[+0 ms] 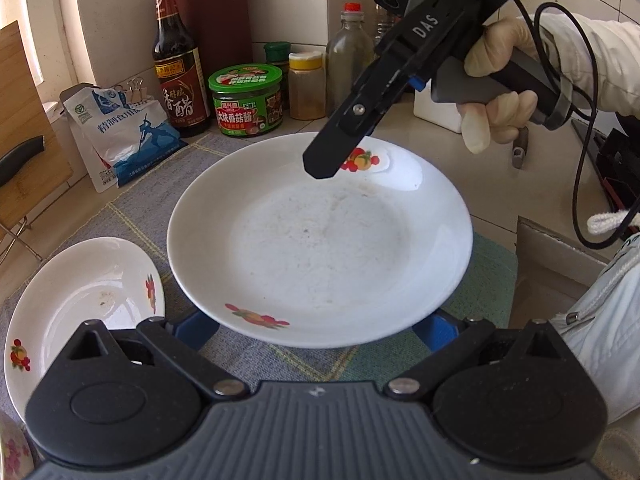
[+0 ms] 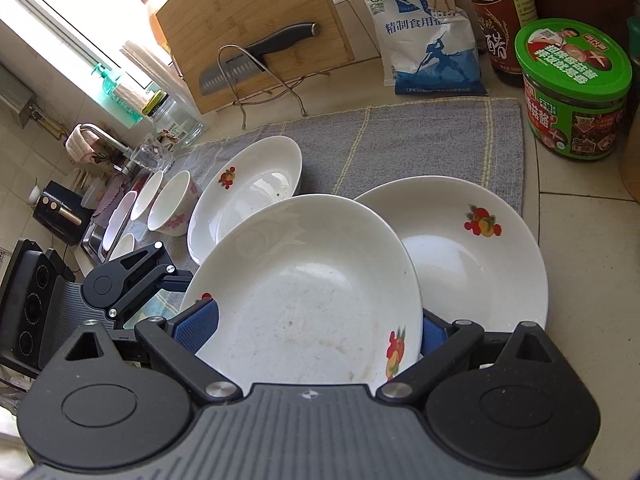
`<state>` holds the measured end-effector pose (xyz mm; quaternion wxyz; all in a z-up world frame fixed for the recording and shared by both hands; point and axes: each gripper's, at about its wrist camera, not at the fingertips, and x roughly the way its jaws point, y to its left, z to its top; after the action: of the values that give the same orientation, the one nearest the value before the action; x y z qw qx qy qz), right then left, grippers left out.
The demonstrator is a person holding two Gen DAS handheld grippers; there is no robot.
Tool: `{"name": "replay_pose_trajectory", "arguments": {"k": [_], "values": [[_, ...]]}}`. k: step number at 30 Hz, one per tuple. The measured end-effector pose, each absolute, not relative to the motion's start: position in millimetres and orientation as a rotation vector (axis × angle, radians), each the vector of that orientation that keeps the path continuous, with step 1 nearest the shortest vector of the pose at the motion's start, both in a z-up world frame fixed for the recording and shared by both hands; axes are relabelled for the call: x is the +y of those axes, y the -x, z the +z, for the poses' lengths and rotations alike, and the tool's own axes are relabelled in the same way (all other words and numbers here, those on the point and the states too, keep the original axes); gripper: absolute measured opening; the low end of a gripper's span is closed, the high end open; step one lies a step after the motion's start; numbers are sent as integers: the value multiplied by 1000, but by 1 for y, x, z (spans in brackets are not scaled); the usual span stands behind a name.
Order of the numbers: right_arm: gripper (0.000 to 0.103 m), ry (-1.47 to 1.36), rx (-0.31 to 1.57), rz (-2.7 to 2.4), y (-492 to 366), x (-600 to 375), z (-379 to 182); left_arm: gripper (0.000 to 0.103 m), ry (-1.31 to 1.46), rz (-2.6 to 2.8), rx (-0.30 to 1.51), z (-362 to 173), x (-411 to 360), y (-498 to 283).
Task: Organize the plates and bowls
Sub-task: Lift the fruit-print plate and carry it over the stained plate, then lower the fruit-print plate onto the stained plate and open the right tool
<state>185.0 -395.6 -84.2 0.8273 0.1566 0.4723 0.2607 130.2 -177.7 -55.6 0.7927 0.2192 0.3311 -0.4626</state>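
while it points at the big plate, left gripper (image 1: 316,332): jaws wide apart, one blue pad at each side of the plate's near rim. i cannot tell if the pads touch it.
right gripper (image 2: 308,332): jaws wide apart too, with the same plate between the blue pads. from the left camera its black tip hangs over the far rim, by a fruit picture.
gloved hand (image 1: 496,80): wrapped around the right gripper's grey handle.
big plate (image 2: 304,280): white, with small fruit pictures and some dry specks. it sits tilted between both grippers, and its right side covers part of another plate.
plate under it (image 2: 480,260): white, same fruit picture, on the counter by the edge of the cloth.
third plate (image 2: 244,192): just behind the big plate, on the cloth.
bowls (image 2: 172,204): white, in a row beside the third plate, toward the sink.
grey cloth (image 2: 400,140): flat on the counter under the plates.
green-lid jar (image 2: 572,92): past the cloth, on the right.
salt bag (image 2: 424,40): standing behind the cloth, shut with clips.
dark bottle (image 1: 176,60): between the bag and the jar.
cutting board (image 2: 248,20): leaning in a wire rack at the back, with a knife (image 2: 248,64) across it.
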Motion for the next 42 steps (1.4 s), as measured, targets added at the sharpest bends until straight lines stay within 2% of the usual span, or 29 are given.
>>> {"name": "replay_pose_trajectory", "arguments": {"k": [16,42], "values": [[101,-343,1037,523,-196,-416,-107,101,-463,-982,715,-60,-198,-143],[100,-363,1010,390,-165,-433,-91,100,-494,-1033,687,-71,-207,-166]]}}
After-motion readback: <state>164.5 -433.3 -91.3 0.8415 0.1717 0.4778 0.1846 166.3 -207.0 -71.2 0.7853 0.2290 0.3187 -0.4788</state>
